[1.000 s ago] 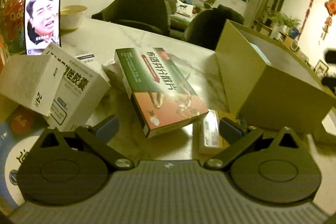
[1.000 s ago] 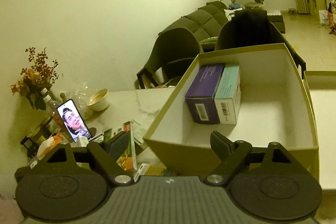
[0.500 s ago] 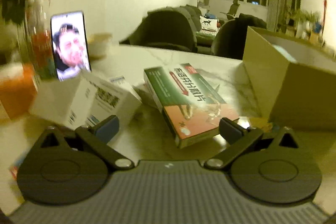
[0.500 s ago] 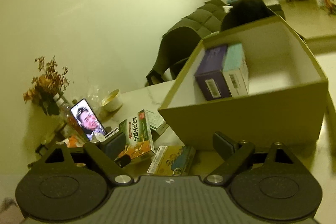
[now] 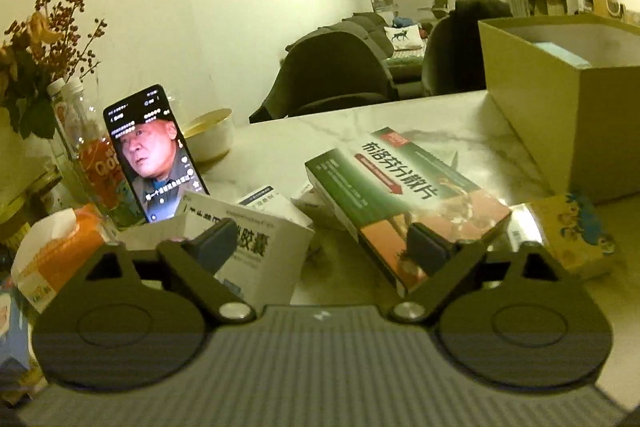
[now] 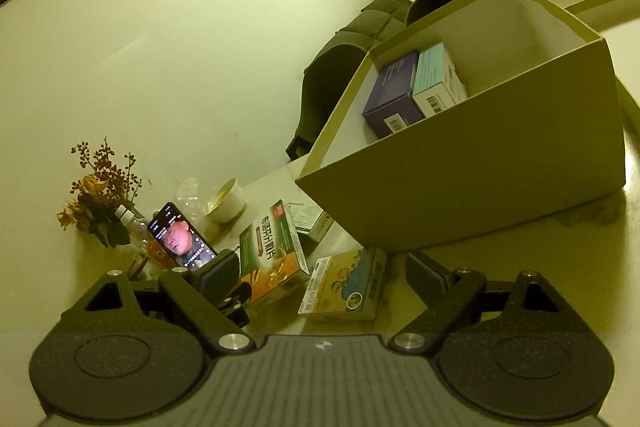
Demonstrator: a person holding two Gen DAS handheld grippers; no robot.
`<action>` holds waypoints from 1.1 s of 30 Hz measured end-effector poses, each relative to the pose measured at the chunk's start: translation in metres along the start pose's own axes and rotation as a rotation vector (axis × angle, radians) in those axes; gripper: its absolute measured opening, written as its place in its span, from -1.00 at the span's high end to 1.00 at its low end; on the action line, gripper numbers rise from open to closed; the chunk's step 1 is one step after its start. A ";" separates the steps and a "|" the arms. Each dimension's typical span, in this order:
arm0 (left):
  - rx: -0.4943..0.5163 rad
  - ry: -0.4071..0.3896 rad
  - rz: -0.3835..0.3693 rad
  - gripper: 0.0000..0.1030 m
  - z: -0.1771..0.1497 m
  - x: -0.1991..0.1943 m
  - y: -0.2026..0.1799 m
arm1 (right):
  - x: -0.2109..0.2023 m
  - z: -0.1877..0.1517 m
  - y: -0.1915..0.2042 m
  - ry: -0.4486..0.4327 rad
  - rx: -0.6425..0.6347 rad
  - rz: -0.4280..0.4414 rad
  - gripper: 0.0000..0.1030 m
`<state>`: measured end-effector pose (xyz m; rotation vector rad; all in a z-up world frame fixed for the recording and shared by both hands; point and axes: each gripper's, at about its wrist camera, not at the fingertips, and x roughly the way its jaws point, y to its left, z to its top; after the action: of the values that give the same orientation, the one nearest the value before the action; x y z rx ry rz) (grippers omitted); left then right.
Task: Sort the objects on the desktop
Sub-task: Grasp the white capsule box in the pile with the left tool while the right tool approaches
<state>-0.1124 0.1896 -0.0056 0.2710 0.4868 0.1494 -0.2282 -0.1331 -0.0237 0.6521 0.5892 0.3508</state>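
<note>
A green and orange medicine box [image 5: 404, 187] lies tilted on the marble table, and a white medicine box [image 5: 256, 247] lies to its left. My left gripper [image 5: 320, 247] hovers low in front of both with its jaws closing. The corners of the two boxes sit between the fingers, and the pads press on nothing. A yellow box [image 6: 344, 283] lies flat in front of my right gripper [image 6: 320, 271], which is open around its near end without touching it. The green box [image 6: 272, 255] is to its left. Behind stands a big open cardboard box [image 6: 480, 163] holding a purple box [image 6: 390, 95] and a teal box [image 6: 436, 79].
A lit phone [image 5: 152, 151] leans on a bottle [image 5: 80, 147] beside dried flowers. A bowl [image 5: 210, 135] stands behind it, and an orange tissue pack [image 5: 60, 251] lies at the left. The yellow box [image 5: 572, 231] lies by the cardboard box [image 5: 560, 99]. Dark chairs stand beyond the table.
My left gripper has rolled level and its jaws have narrowed. My right gripper has sunk toward the table, and the yellow box now lies between its fingers.
</note>
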 end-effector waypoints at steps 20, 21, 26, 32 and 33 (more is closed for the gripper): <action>0.229 0.074 0.167 -0.19 -0.018 0.020 -0.013 | 0.031 -0.022 0.015 0.099 0.012 0.074 -0.78; 0.245 0.074 0.178 -0.13 -0.018 0.021 -0.015 | 0.032 -0.023 0.016 0.103 0.010 0.075 -0.78; 0.285 0.063 0.212 0.14 -0.019 0.019 -0.016 | 0.032 -0.024 0.017 0.106 0.011 0.076 -0.78; 0.255 0.010 0.185 0.23 -0.022 0.006 -0.009 | 0.035 -0.026 0.017 0.118 0.012 0.075 -0.78; 0.242 -0.004 0.176 0.24 -0.022 0.003 -0.007 | 0.036 -0.027 0.017 0.121 0.012 0.075 -0.78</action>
<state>-0.1197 0.1885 -0.0272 0.5515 0.4766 0.2620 -0.2186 -0.0905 -0.0437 0.6685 0.6834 0.4591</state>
